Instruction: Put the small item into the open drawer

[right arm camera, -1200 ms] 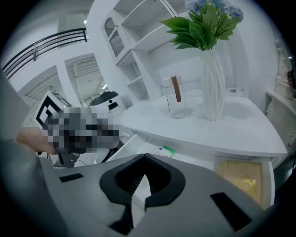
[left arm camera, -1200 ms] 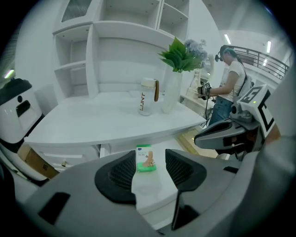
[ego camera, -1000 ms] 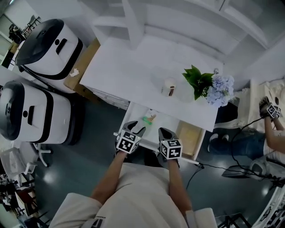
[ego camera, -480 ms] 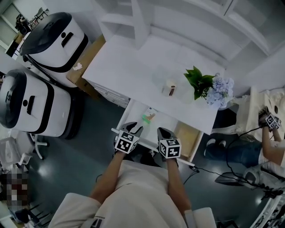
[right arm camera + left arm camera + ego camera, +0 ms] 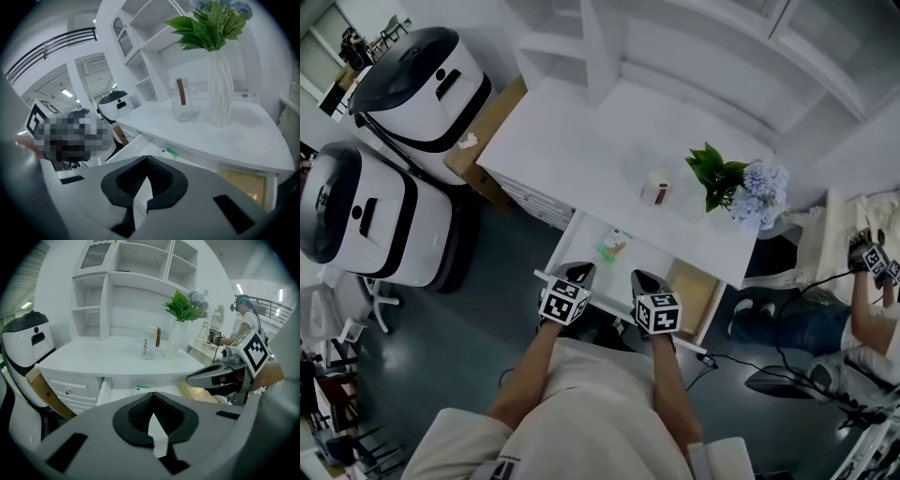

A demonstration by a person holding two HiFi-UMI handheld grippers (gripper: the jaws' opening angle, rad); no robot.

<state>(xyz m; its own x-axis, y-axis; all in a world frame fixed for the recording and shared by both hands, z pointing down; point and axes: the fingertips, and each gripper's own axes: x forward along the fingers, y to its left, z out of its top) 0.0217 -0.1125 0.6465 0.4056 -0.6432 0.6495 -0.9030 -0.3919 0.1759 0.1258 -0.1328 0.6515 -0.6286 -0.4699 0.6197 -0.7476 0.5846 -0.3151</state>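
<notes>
The small item [image 5: 612,247], a white and green packet, lies in the open white drawer [image 5: 584,231] under the desk top; it also shows in the left gripper view [image 5: 142,389] and the right gripper view [image 5: 169,152]. Both grippers hover side by side at the drawer's front edge, short of the item. My left gripper [image 5: 579,273] [image 5: 153,395] has just been closing and now stands shut with nothing between its jaws. My right gripper [image 5: 644,279] [image 5: 147,157] is shut and empty too.
On the white desk [image 5: 572,150] stand a clear bottle [image 5: 656,186] and a vase of flowers [image 5: 741,187]. Shelves rise behind. Two white machines with black tops [image 5: 412,84] [image 5: 356,216] and a cardboard box [image 5: 487,131] stand at the left. Another person [image 5: 867,309] is at the right.
The left gripper's jaws, spread wide a second ago, have come together on nothing. Both hands stay at the drawer's front edge. The packet has not moved.
</notes>
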